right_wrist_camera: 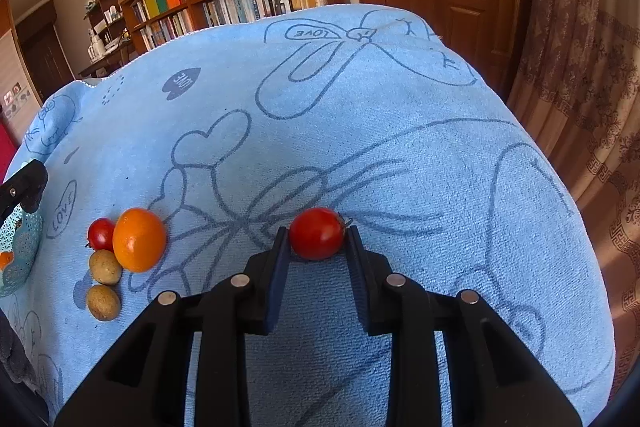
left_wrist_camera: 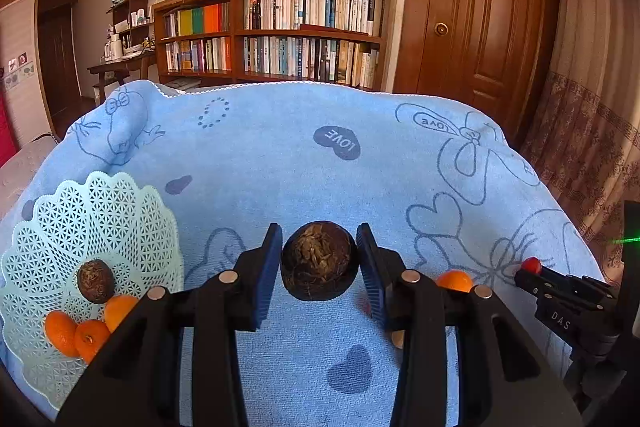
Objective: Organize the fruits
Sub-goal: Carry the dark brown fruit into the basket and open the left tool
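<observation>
A dark brown round fruit (left_wrist_camera: pixel 319 263) sits between the pads of my left gripper (left_wrist_camera: pixel 319 233), which is shut on it over the blue towel (left_wrist_camera: pixel 280 155). At the left, a mint lattice basket (left_wrist_camera: pixel 100 203) holds another brown fruit (left_wrist_camera: pixel 95 281) and three oranges (left_wrist_camera: pixel 91 341). My right gripper (right_wrist_camera: pixel 317 231) is shut on a red cherry tomato (right_wrist_camera: pixel 317 239); the left wrist view shows it at the right (left_wrist_camera: pixel 531 265). Left of it on the towel lie a second tomato (right_wrist_camera: pixel 101 233), an orange (right_wrist_camera: pixel 139 239) and two small tan fruits (right_wrist_camera: pixel 105 267).
The blue towel (right_wrist_camera: pixel 400 147) covers a raised surface that drops off at the far and right edges. Behind stand a bookshelf (left_wrist_camera: pixel 312 35), a wooden door (left_wrist_camera: pixel 480 7) and a patterned curtain (right_wrist_camera: pixel 592 67). The basket's rim (right_wrist_camera: pixel 20 239) shows at the right wrist view's left edge.
</observation>
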A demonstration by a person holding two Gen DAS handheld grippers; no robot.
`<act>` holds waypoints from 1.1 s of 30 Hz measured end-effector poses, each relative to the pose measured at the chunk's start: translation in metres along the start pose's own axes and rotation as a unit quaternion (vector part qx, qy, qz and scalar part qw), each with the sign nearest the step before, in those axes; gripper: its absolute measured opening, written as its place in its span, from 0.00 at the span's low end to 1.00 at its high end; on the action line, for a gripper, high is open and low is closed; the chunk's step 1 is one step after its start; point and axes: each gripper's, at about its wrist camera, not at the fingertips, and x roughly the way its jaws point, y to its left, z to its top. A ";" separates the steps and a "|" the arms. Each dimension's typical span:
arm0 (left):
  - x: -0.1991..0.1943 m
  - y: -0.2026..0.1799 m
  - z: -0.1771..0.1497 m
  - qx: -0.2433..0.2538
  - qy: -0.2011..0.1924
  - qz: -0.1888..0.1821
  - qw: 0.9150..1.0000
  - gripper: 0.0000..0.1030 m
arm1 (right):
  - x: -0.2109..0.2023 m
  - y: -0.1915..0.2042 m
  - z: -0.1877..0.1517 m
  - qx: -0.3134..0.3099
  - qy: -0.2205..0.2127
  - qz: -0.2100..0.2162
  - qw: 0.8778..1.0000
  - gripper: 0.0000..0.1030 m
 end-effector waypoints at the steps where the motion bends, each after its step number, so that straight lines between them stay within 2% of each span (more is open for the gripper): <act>1: -0.002 0.001 0.001 -0.002 -0.003 0.003 1.000 0.38 | -0.001 0.000 0.000 -0.001 -0.002 0.003 1.000 0.28; 9: -0.015 0.024 -0.004 -0.020 -0.018 0.042 0.999 0.39 | -0.008 0.006 0.000 -0.003 -0.017 0.019 1.000 0.28; 19: -0.034 0.057 -0.006 -0.035 -0.051 0.116 0.991 0.39 | -0.008 0.010 -0.002 -0.008 -0.020 0.021 1.000 0.28; 33: -0.049 0.110 -0.018 -0.076 -0.047 0.170 0.981 0.39 | -0.006 0.012 -0.004 -0.012 -0.018 0.016 1.000 0.28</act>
